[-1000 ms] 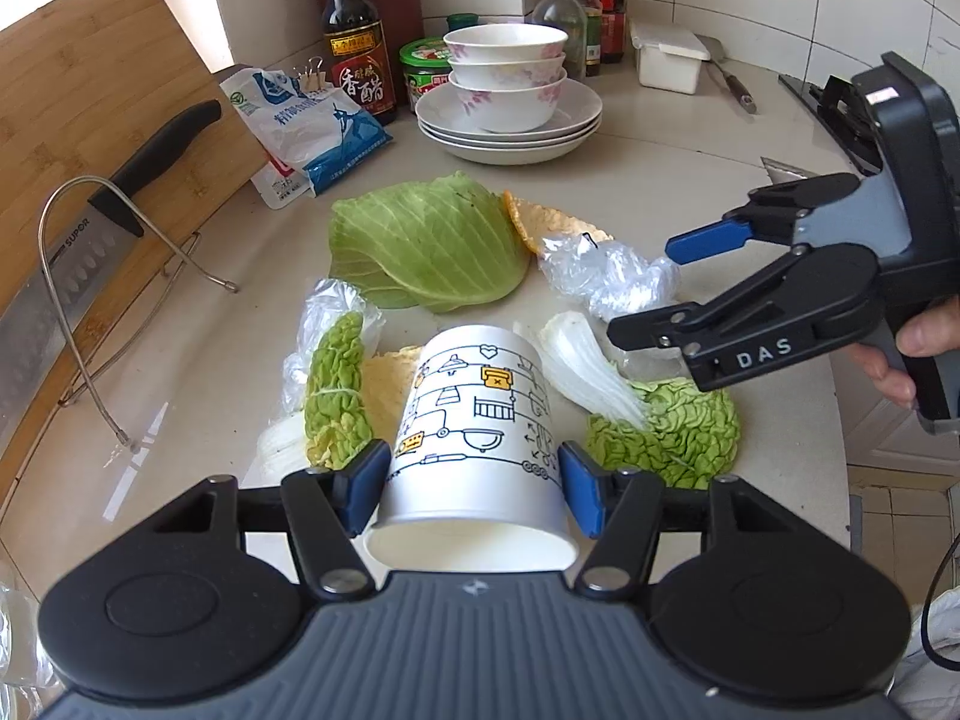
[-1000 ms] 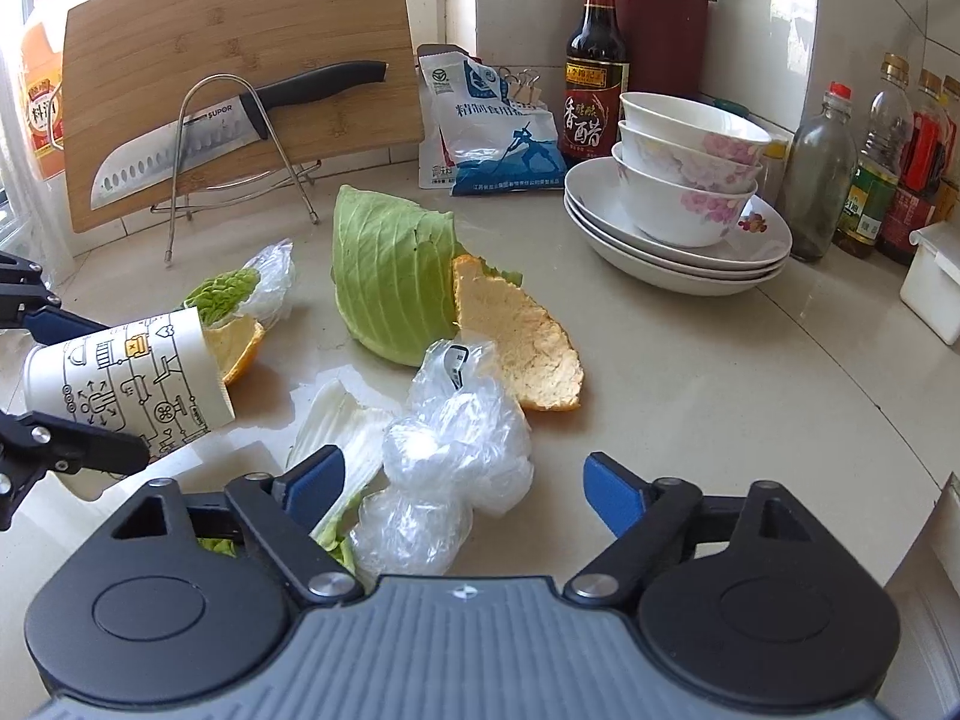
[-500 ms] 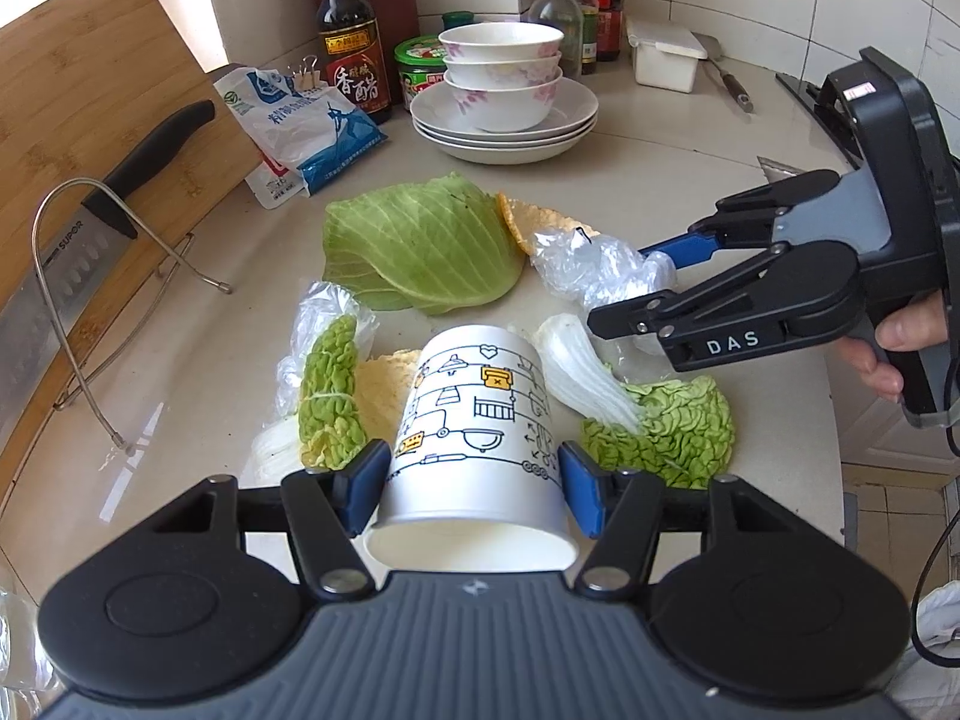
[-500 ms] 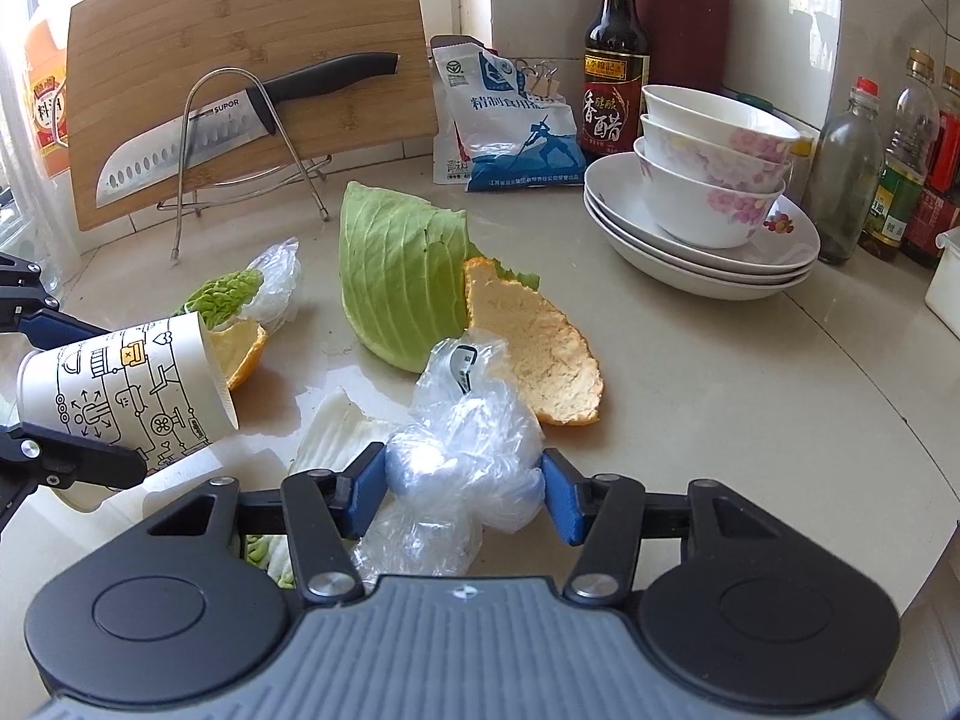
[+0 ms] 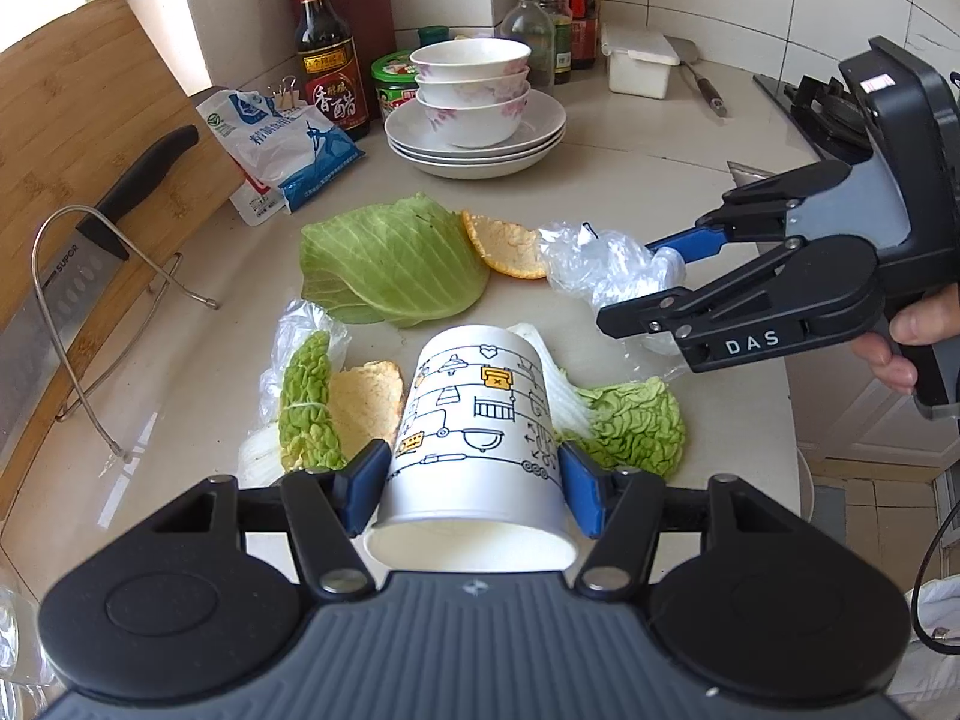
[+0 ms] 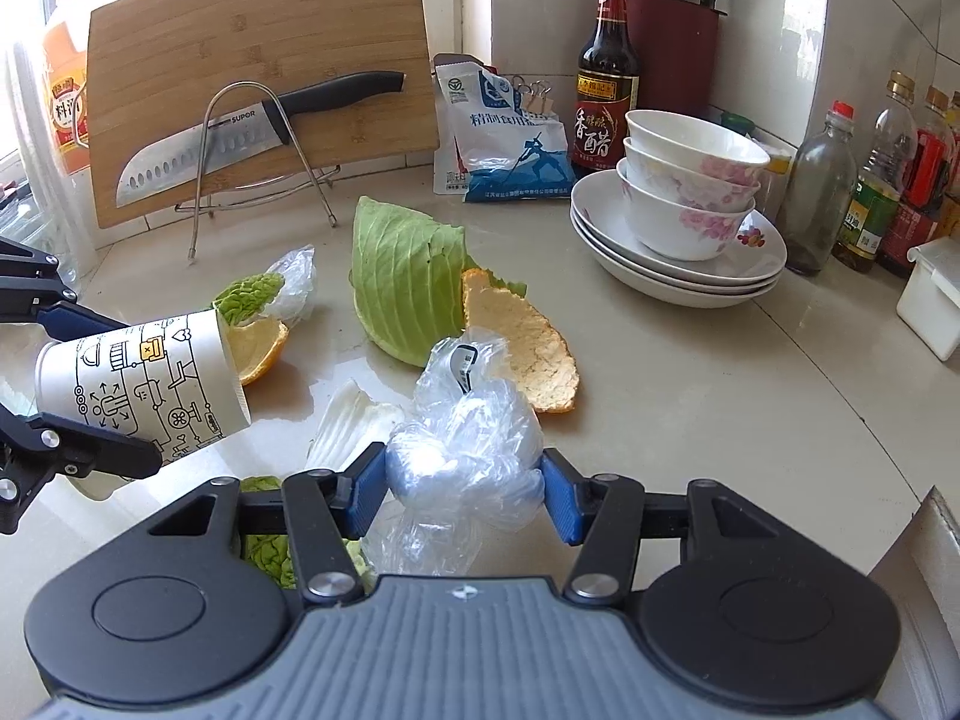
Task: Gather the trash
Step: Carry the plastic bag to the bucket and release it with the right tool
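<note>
My left gripper [image 5: 474, 489] is shut on a white printed paper cup [image 5: 480, 420], held on its side with its mouth pointing away over the counter; the cup also shows in the right wrist view [image 6: 144, 390]. My right gripper [image 6: 465, 486] is shut on a crumpled clear plastic bag [image 6: 468, 444], which also shows in the left wrist view [image 5: 600, 264]. On the counter lie a cabbage leaf [image 5: 390, 258], orange peels [image 5: 504, 243] [image 5: 366, 399], napa cabbage pieces [image 5: 630, 420] [image 5: 306, 408] and another clear bag [image 5: 300, 330].
Stacked bowls on plates [image 5: 474, 114] stand at the back with bottles [image 5: 324, 48] and a salt bag [image 5: 282, 150]. A knife [image 6: 240, 132] rests on a wire rack against a cutting board [image 6: 264, 42]. A white box [image 6: 936, 294] sits right. The counter edge [image 5: 792, 420] is right.
My right gripper closed on the clear plastic bag and has lifted it slightly. My left gripper keeps holding the cup, nearly unmoved.
</note>
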Action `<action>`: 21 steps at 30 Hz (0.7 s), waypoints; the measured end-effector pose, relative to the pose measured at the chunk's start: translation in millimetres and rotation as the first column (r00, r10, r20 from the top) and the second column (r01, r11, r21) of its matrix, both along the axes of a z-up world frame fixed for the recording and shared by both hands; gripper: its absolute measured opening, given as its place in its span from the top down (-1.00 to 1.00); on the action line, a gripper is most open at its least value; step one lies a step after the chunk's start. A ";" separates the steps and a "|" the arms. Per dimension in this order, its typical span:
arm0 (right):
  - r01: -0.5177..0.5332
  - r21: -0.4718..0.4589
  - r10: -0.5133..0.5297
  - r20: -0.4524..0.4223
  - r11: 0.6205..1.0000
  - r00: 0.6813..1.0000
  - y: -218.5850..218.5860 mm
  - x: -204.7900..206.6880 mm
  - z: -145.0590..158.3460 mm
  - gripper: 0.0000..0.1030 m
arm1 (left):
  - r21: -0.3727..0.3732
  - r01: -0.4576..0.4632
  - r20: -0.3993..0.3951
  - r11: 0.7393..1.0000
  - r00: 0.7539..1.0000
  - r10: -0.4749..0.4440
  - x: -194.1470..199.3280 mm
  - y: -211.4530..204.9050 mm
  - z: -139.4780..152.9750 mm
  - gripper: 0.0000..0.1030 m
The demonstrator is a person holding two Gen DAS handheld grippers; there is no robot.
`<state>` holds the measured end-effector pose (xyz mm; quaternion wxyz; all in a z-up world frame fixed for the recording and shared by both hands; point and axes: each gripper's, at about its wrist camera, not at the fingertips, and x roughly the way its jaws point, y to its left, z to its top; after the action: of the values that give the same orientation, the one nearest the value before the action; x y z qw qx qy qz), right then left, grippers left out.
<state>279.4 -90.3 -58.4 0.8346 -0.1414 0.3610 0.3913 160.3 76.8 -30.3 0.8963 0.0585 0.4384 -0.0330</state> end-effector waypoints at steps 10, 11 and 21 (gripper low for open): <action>0.013 0.014 -0.014 0.017 1.000 1.000 -19.0 -15.4 13.9 -0.15 | 0.001 0.030 0.003 1.000 1.000 -0.030 -6.2 -12.3 6.8 -0.17; 0.014 0.015 -0.015 0.014 1.000 1.000 -21.1 -16.5 14.8 -0.15 | -0.001 0.031 0.001 1.000 1.000 -0.031 -6.9 -13.6 7.5 -0.17; 0.038 0.038 -0.038 0.007 0.999 0.999 -54.7 -35.3 28.3 -0.15 | -0.013 0.070 -0.003 0.997 0.998 -0.070 -14.2 -34.7 14.6 -0.17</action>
<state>244.1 -145.0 -30.1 0.8457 -0.1202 0.3530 0.3817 146.1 42.1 -15.7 0.8943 0.0680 0.4372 -0.0672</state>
